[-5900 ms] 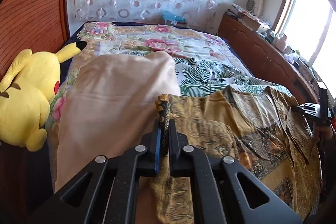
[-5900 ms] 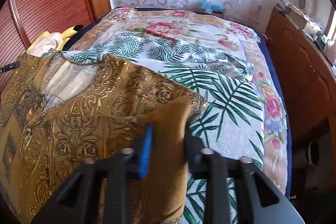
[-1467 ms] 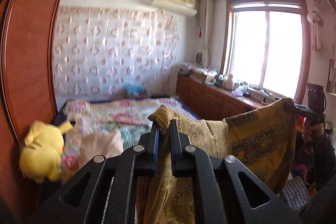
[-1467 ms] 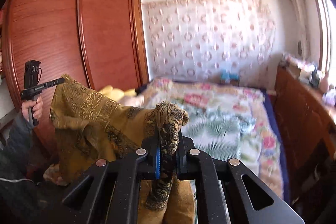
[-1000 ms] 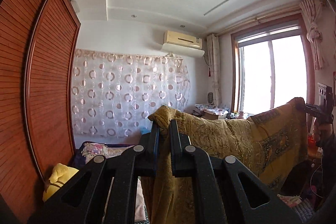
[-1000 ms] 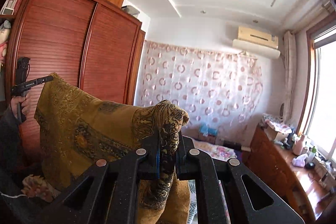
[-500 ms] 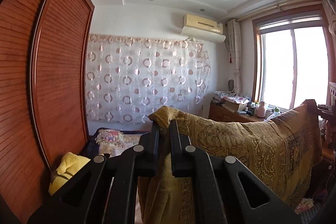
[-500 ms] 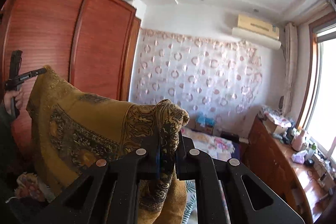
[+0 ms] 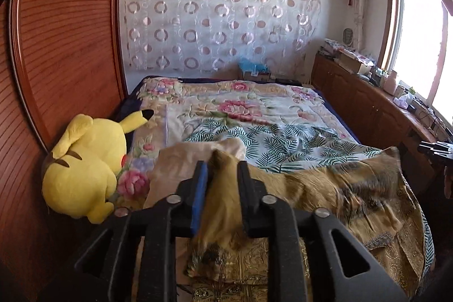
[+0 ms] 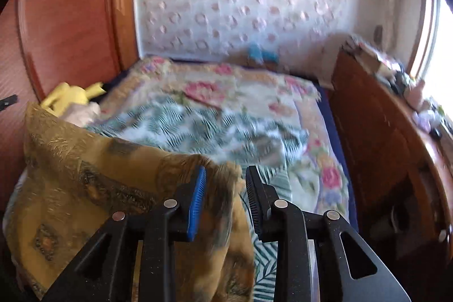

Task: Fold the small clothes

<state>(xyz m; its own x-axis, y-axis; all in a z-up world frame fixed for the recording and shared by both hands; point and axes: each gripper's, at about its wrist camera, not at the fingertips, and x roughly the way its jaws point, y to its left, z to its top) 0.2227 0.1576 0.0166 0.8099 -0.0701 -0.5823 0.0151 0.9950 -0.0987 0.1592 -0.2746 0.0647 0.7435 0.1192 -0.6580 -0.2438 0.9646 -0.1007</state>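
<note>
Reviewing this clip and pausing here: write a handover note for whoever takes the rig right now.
Left claw: jaws opening, a corner of the gold garment between them, pads no longer pinching.
Right claw: jaws opening too, the other corner between them, slipping free.
Garment: draped over the near end of the bed, partly on a beige cloth; plush toy at the left edge.
Done: garment laid down on the bed.
Left: every fold; smooth it first, probably.
</note>
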